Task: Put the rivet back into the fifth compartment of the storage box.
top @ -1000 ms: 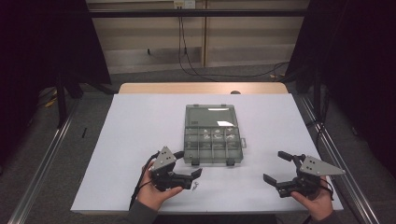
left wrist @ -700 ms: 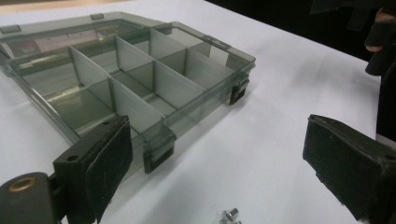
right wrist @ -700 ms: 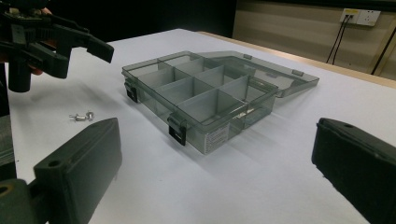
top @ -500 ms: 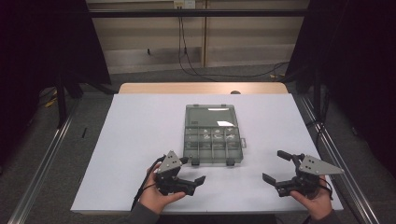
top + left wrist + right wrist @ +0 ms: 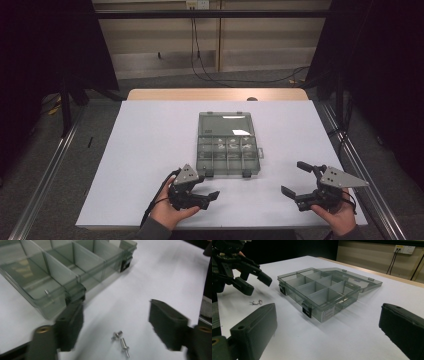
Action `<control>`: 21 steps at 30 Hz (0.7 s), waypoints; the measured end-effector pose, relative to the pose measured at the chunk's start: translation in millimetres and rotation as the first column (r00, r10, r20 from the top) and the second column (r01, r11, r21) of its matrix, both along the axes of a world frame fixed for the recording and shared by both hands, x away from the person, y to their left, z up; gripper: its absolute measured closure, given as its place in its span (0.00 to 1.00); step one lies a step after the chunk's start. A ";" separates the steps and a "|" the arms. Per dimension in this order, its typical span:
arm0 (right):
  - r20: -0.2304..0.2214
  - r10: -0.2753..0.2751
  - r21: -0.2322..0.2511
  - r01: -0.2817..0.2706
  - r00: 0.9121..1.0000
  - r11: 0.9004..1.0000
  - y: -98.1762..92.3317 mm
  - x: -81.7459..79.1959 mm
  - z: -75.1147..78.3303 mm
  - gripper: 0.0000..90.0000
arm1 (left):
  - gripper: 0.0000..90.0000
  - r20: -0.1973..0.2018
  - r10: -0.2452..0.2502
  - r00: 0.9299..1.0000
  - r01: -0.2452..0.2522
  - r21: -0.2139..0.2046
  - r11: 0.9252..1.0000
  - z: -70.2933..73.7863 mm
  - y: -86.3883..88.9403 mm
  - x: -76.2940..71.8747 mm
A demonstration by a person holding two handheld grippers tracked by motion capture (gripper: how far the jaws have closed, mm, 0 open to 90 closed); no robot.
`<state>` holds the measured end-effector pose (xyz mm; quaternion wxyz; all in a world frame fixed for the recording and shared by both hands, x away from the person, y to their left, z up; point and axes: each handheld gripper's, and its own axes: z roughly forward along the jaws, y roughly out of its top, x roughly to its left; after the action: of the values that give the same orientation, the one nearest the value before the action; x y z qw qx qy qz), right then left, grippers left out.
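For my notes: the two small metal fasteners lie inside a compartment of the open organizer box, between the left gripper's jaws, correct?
Not quite: the fasteners lie on the white table beside the organizer box, as the left gripper view shows. The left gripper does straddle them.

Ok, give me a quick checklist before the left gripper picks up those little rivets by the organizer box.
1. Rivets between the left gripper's jaws: ok, two lie on the white table between them.
2. Jaws free of the rivets: ok, they have just been closing but the pads do not touch them yet.
3. One rivet singled out: not ok, the two lie close together.
4. Organizer box open: ok, lid folded back.
5. Near jaw free of the box: cannot tell, it sits right by the front latch.
6. Right gripper out of the way: ok, open, off to the side.
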<state>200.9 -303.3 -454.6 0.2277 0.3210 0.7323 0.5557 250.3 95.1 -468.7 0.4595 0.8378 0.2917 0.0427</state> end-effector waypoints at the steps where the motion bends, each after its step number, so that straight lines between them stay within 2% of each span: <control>1: 0.000 0.000 -0.001 0.000 1.000 1.000 -0.1 0.0 0.0 0.01 | 0.39 -0.003 -0.002 1.000 0.002 0.012 1.000 -0.2 0.1 0.0; 3: 0.001 -0.001 -0.003 0.001 1.000 1.000 -0.3 0.1 -0.1 0.01 | 0.48 -0.014 0.008 1.000 -0.007 0.040 0.999 -0.3 0.2 -0.4; 5: 0.001 0.000 -0.003 0.000 1.000 1.000 -0.2 0.1 -0.1 0.01 | 0.56 -0.025 0.011 1.000 -0.010 0.046 0.999 -1.1 0.1 -0.3; 10: 0.000 -0.002 -0.002 0.002 1.000 1.000 -0.2 0.0 -0.1 0.01 | 0.67 -0.044 0.005 0.999 -0.002 0.076 0.997 -3.5 -2.0 -0.1; 15: -0.003 0.011 -0.007 -0.011 1.000 1.000 -0.9 -0.2 0.2 0.01 | 0.75 -0.061 -0.020 0.998 0.026 0.100 0.995 -7.0 -4.3 0.4; 21: 0.000 0.006 -0.005 -0.006 1.000 1.000 -0.9 -0.3 0.0 0.01 | 0.82 -0.065 -0.008 0.998 0.015 0.110 0.994 -8.9 -5.6 1.1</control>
<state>200.6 -304.2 -454.6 0.2267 0.3183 0.7348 0.5545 251.4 89.5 -477.6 0.4029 0.8646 0.2986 0.0291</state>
